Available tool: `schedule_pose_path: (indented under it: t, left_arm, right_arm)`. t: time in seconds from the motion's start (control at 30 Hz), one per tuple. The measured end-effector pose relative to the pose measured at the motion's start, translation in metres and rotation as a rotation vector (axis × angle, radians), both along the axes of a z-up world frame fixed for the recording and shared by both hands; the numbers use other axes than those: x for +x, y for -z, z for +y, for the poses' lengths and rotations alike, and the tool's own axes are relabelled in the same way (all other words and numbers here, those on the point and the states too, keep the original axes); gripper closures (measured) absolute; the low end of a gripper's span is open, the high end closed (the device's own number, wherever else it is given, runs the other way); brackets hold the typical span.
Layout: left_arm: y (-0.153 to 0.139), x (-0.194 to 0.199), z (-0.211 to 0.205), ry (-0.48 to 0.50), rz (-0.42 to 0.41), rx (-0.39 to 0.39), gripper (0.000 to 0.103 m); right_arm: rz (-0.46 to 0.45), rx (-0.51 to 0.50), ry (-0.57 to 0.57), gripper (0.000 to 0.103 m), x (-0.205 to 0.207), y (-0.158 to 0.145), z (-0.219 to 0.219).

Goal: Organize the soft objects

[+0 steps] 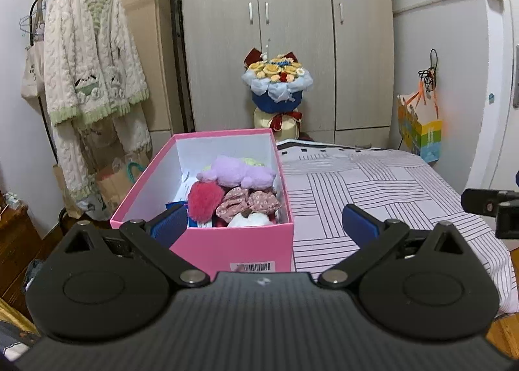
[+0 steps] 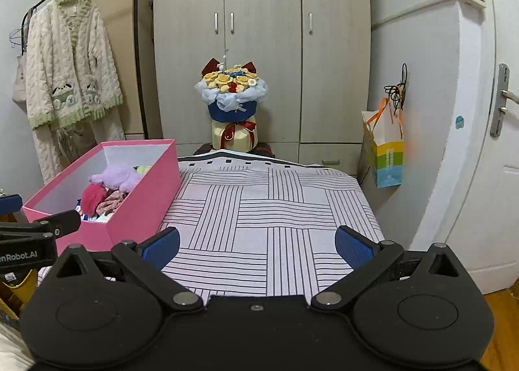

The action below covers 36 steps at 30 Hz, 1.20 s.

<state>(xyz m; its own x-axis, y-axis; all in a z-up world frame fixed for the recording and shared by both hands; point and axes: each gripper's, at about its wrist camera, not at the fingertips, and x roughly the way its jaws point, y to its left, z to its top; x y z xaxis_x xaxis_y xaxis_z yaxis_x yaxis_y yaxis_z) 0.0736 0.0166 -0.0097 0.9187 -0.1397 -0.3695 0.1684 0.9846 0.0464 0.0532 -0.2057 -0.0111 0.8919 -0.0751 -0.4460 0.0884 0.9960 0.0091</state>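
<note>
A pink box (image 1: 227,247) (image 2: 142,202) stands on the left part of the striped bed (image 1: 373,196) (image 2: 266,209). Inside lie a purple plush (image 1: 240,171) (image 2: 118,176), a red fluffy toy (image 1: 203,200) (image 2: 91,197), a floral fabric piece (image 1: 248,202) and a white soft item (image 1: 249,220). My left gripper (image 1: 264,225) hangs open just in front of the box's near end, holding nothing. My right gripper (image 2: 258,246) is open over the bare bedspread, to the right of the box. The left gripper's body (image 2: 32,234) shows at the right wrist view's left edge.
A flower bouquet (image 1: 277,89) (image 2: 232,101) stands at the bed's far end before a grey wardrobe (image 1: 292,30). A clothes rack with a cream fleece robe (image 1: 90,79) (image 2: 68,79) is on the left. A colourful paper bag (image 2: 386,150) hangs at the right, near a white door (image 2: 486,144).
</note>
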Motion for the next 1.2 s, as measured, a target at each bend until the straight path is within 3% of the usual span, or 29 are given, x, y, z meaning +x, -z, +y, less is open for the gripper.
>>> schedule_pose_path:
  t: [0.73,1.2]
  left_arm:
    - [0.004,-0.008,0.002,-0.023,0.007,-0.020,0.000]
    - [0.008,-0.013,0.001,-0.021,-0.032,-0.009,0.000]
  right_arm:
    - [-0.064,-0.060,0.011,0.000,-0.017,0.004,0.006]
    - [-0.089,-0.074,0.016,0.000,-0.021,0.010,0.009]
